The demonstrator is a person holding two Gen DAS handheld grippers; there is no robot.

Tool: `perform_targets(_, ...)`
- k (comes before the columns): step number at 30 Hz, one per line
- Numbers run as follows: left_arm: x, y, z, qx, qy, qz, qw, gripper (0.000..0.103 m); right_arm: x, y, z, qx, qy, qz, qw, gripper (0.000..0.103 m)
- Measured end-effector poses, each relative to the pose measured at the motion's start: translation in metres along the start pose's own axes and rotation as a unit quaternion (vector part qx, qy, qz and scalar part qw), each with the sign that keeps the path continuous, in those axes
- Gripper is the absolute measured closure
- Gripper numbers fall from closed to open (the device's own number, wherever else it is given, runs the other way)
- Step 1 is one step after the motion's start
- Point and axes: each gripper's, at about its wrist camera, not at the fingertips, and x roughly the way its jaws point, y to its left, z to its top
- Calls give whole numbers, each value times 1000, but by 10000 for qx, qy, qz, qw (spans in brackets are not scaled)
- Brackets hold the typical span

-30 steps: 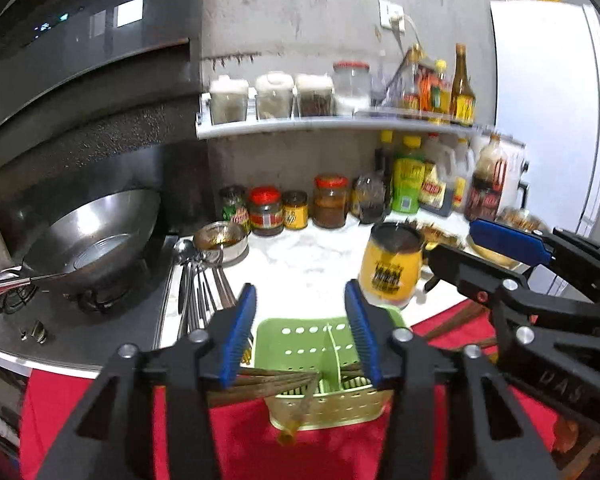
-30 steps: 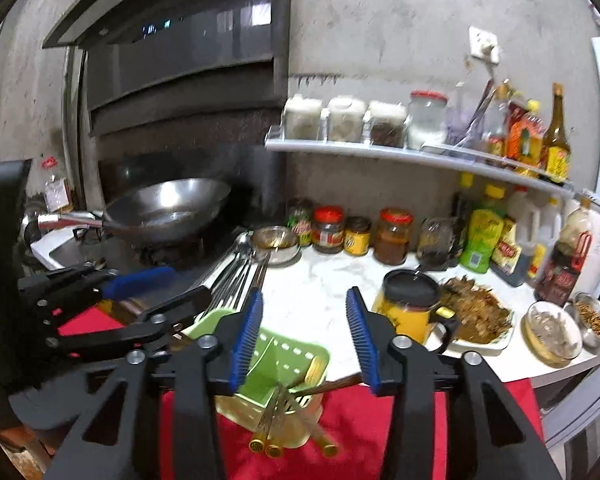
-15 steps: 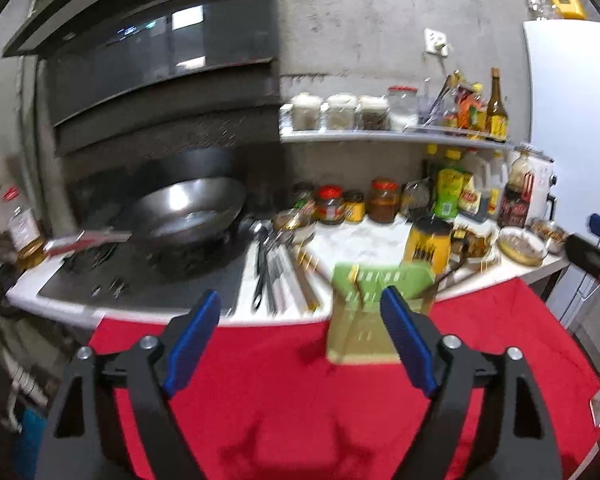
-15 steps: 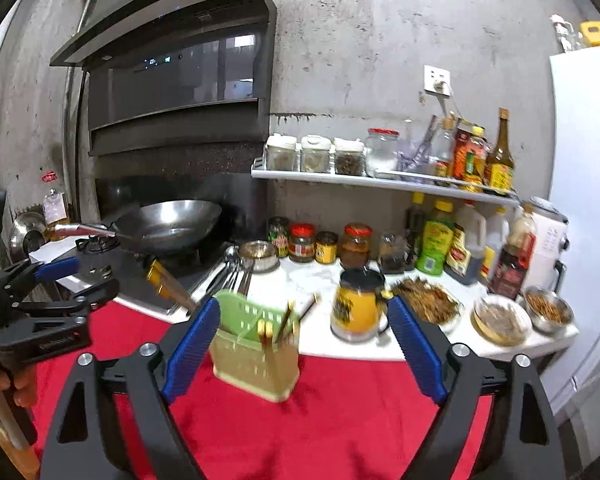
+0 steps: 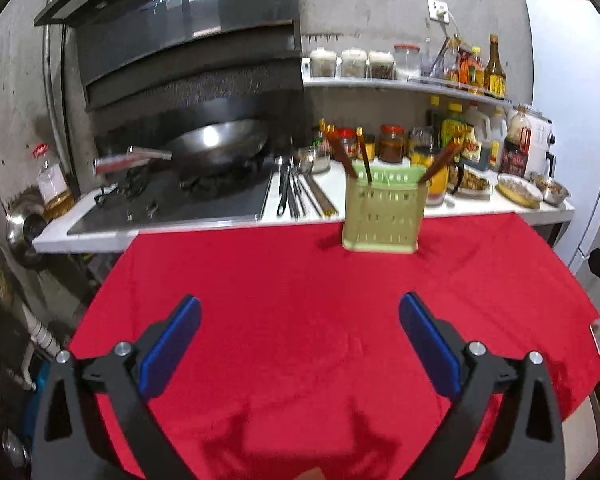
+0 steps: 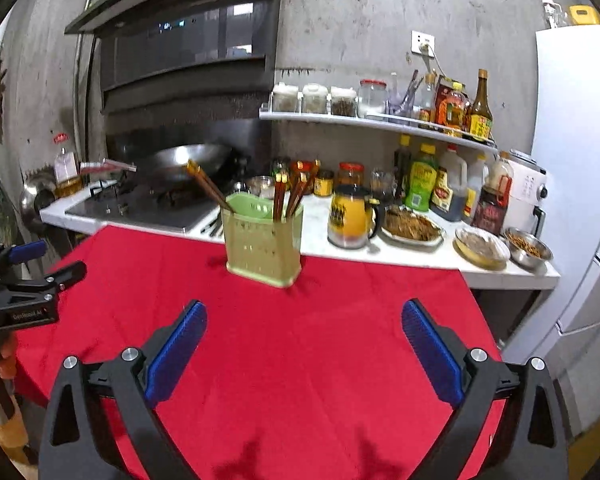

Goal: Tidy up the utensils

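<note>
A green perforated utensil holder (image 5: 383, 210) stands upright at the far edge of the red cloth (image 5: 300, 300); it also shows in the right wrist view (image 6: 263, 238). Several brown chopsticks (image 6: 288, 196) stick up out of it, one pair leaning left (image 6: 208, 186). My left gripper (image 5: 300, 344) is open and empty, well back from the holder over the cloth. My right gripper (image 6: 304, 348) is open and empty, also back from the holder. The left gripper also shows at the left edge of the right wrist view (image 6: 28, 276).
Behind the cloth runs a white counter (image 6: 420, 256) with a yellow mug (image 6: 350, 218), dishes of food, jars and bottles. Metal spoons and ladles (image 5: 296, 192) lie beside the stove with a wok (image 5: 216, 146). A white fridge (image 6: 580, 160) stands at the right.
Both grippers have pulled back and away from the holder and opened wider. The holder, earlier seen tipped close under the jaws, now stands upright on the cloth with the chopsticks in it.
</note>
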Motion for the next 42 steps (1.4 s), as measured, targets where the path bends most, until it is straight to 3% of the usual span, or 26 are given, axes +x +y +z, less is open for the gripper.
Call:
perform_targets(14,-20,-2,-37,-25,190,168,9997,6,-17,2,-35,111,202,-186,9996,6)
perform_targets(21,-7,-4,-40,18,397,135,9991,6,-7,-8,-42,282,373,-238,9986,6)
perform_targets(42,-8,-11,-36,58,379,88,9992,6,-4,-11,-43,333,398,-242,9984,6)
